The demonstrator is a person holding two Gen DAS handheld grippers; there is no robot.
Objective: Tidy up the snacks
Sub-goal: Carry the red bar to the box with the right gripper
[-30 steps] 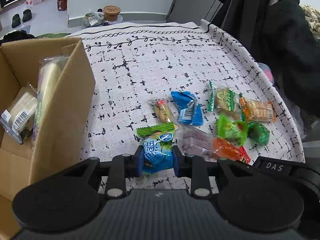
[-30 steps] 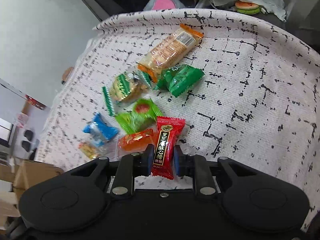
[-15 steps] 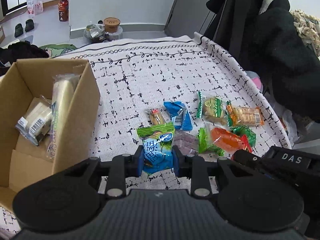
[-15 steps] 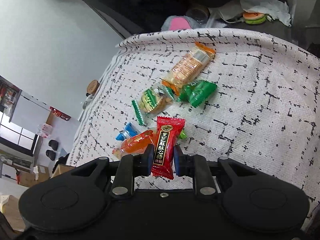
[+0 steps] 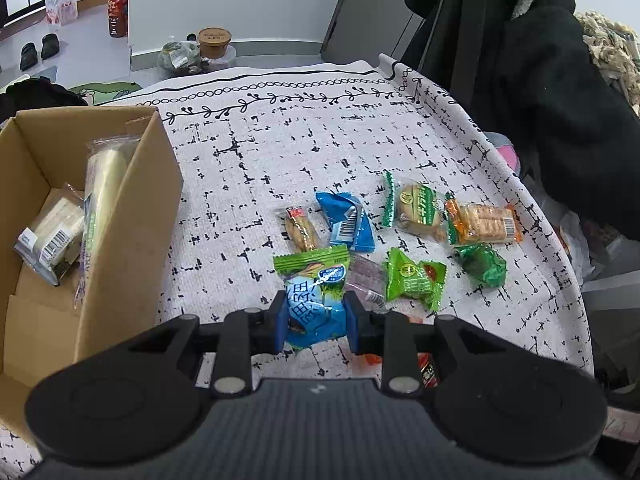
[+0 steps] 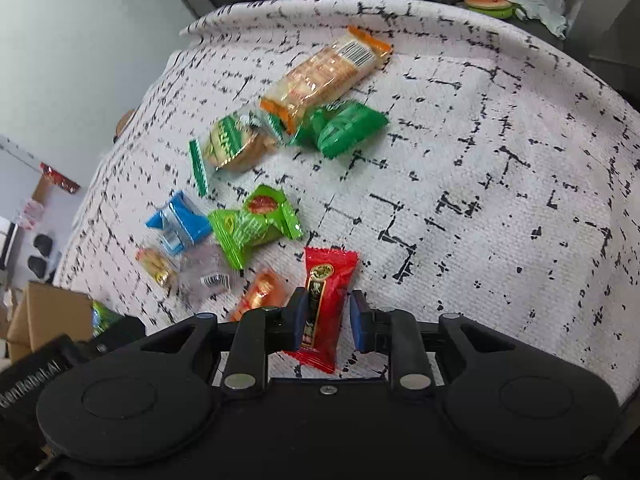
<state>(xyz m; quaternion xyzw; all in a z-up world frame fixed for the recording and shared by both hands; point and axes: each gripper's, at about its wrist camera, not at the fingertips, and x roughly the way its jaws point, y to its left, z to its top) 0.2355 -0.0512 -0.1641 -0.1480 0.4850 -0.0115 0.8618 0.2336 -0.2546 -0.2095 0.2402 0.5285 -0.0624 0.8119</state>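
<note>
left gripper point(image 5: 316, 320) – pads clamped on blue-green snack packet point(image 5: 314, 296), lifted right of the cardboard box point(image 5: 132, 216) | right gripper point(image 6: 326, 318) – fingers slightly parted around red candy packet point(image 6: 324, 300), a gap at the right pad | remaining snacks lie on the patterned cloth point(image 5: 280, 140), right of the box

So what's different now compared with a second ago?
The right gripper has opened: its fingers now stand apart beside the red packet, which they pinched before, so it looks let go. That camera also swung, showing more of the pile. The left gripper is still shut on the blue-green packet and has drifted only slightly. The box and loose snacks lie as before.
</note>
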